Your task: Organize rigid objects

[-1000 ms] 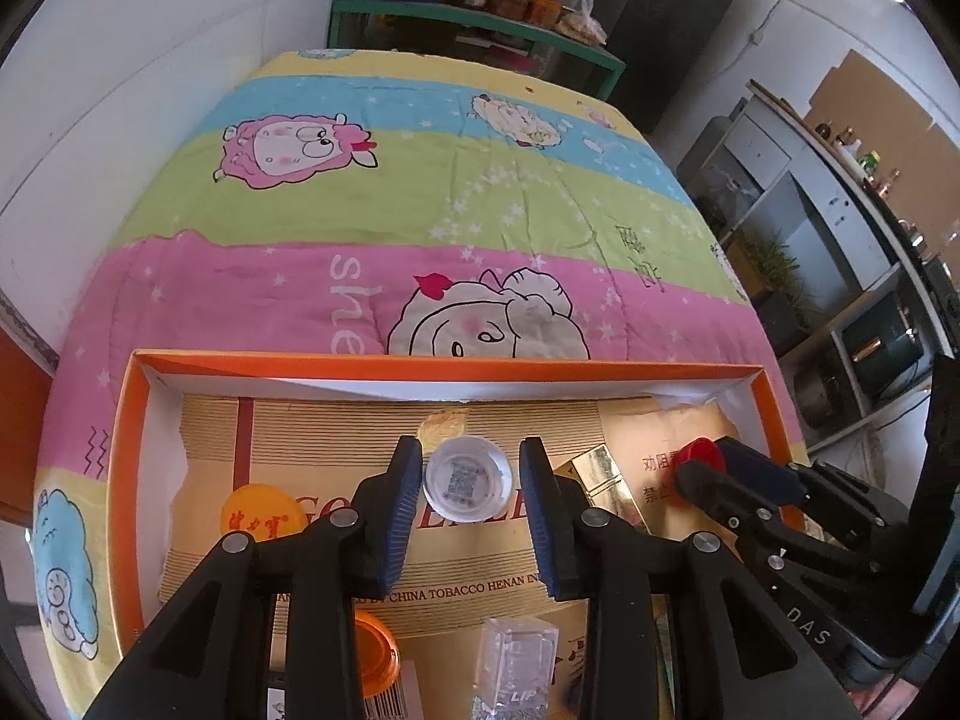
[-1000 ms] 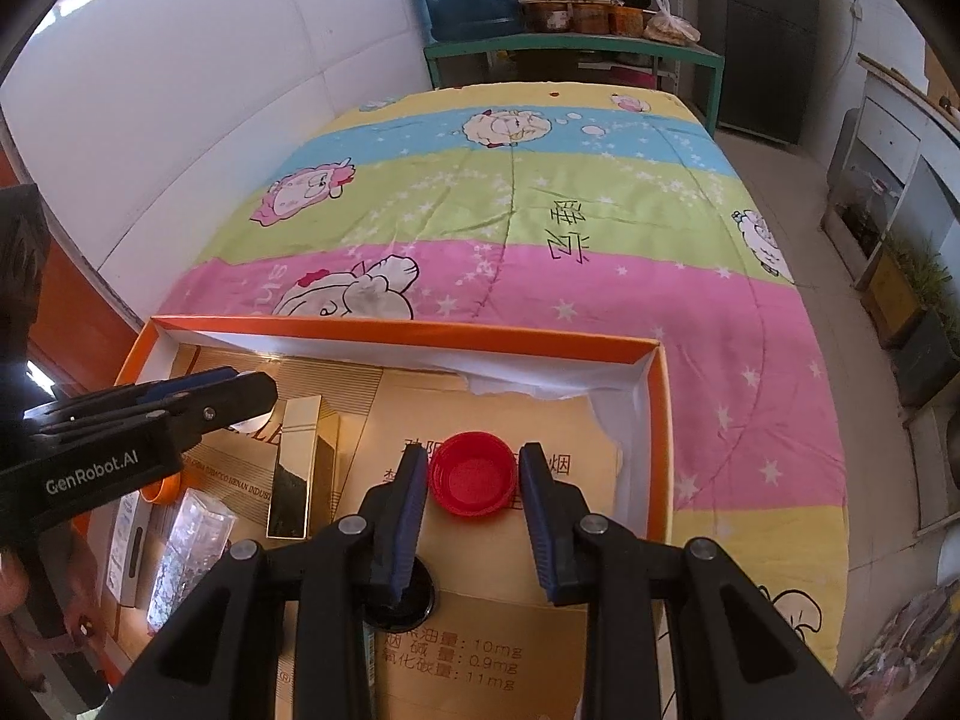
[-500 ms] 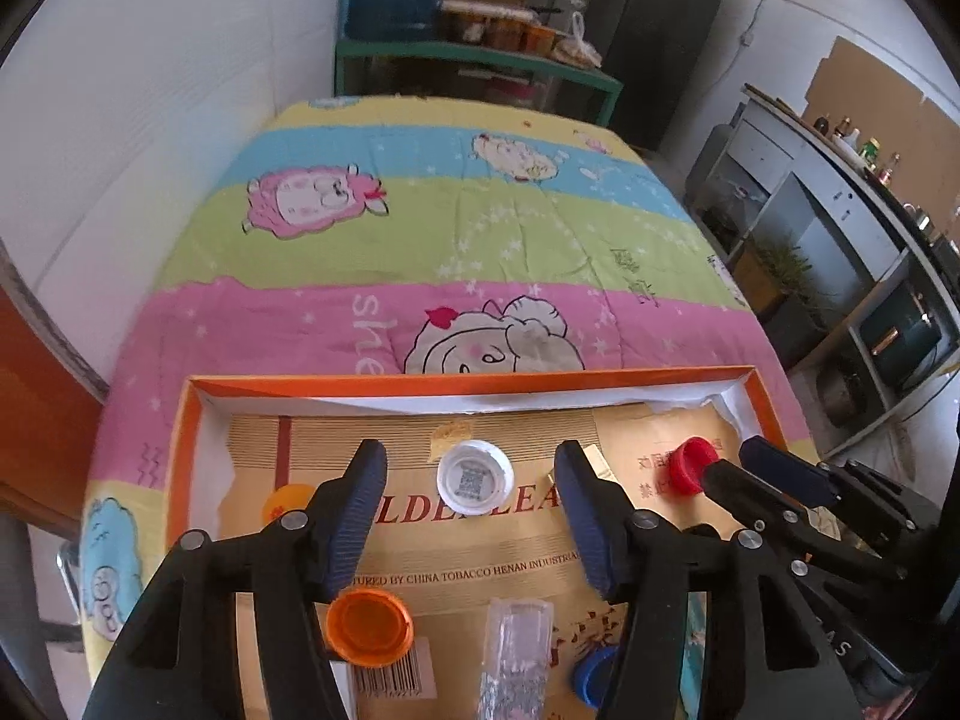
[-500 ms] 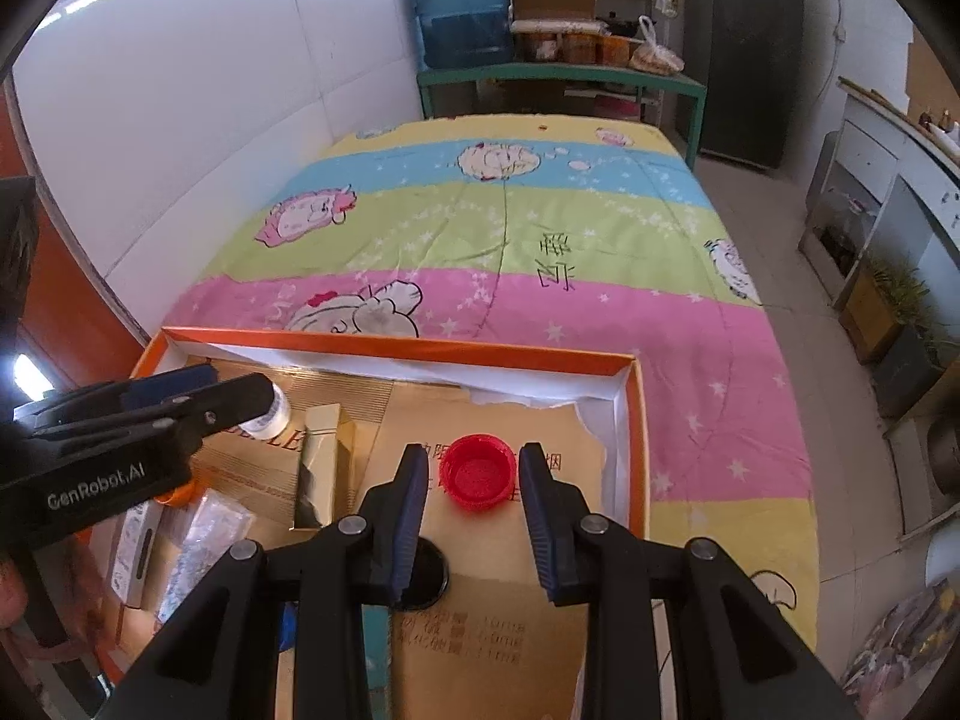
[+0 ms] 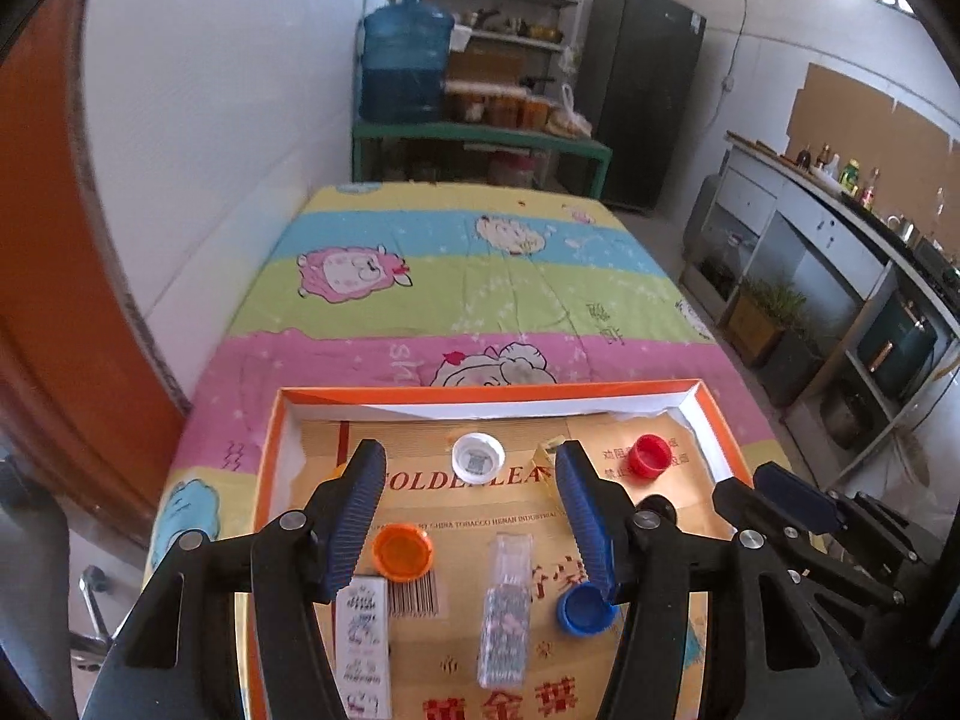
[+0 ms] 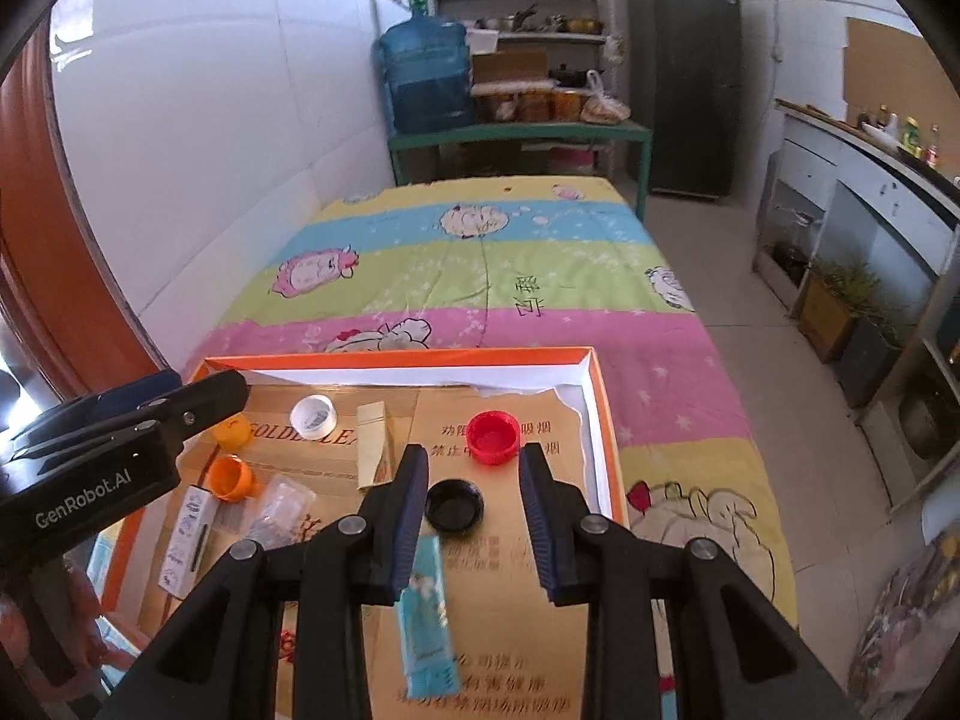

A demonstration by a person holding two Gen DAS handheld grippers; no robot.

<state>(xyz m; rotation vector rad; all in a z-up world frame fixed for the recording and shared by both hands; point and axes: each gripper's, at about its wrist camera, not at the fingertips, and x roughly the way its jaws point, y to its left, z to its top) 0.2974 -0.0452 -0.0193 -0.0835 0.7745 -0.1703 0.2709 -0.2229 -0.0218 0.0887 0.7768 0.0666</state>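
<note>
Left wrist view: the orange-rimmed box (image 5: 273, 456), lined with flattened cardboard, rests on a striped quilt (image 5: 456, 276). Inside lie a white cap (image 5: 478, 457), a red cap (image 5: 649, 455), an orange cap (image 5: 402, 551), a blue cap (image 5: 585, 607), a clear plastic case (image 5: 507, 606) and a printed white packet (image 5: 363, 636).

Step in hand, as judged: both tools stand clear above the box with nothing gripped, so the next item is to be chosen. To do this well, the approach should come straight down over one cap, jaws straddling its rim, without nudging neighbours; the black cap (image 6: 454, 505) and the teal sachet (image 6: 427, 618) lie close together and could be knocked.

Left gripper (image 5: 469, 516): jaws wide apart, empty; the white cap lies beyond them on the cardboard, untouched.

Right gripper (image 6: 474, 516): jaws moderately parted, empty. The red cap lies ahead of the tips and the black cap below the gap, both on the box floor, neither pinched.
</note>
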